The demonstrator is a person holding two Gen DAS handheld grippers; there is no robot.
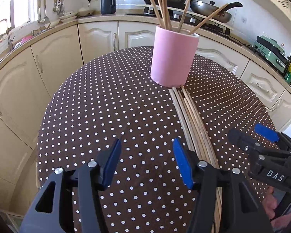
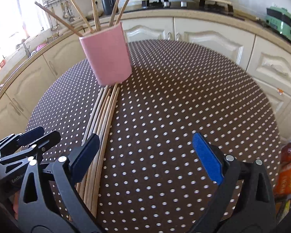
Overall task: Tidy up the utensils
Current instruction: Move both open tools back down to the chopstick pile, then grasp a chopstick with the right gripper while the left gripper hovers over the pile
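Left wrist view: chopsticks (image 1: 192,124) lie just right of the released, empty left hand-held gripper (image 1: 145,147).

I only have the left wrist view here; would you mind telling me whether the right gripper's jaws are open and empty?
Observer: Yes. In the right wrist view the right gripper is wide open, with only dotted tablecloth between its pads.
Operator: Thank you. Where do the loose chopsticks sit relative to it?
Observer: The loose chopsticks run under its left finger, not through the gap.
Operator: Is anything beyond the table's right edge?
Observer: An orange package lies just past that edge, outside your view.
Operator: And the pink holder?
Observer: The pink holder stands at the far end of the bundle, with several chopsticks standing in it.
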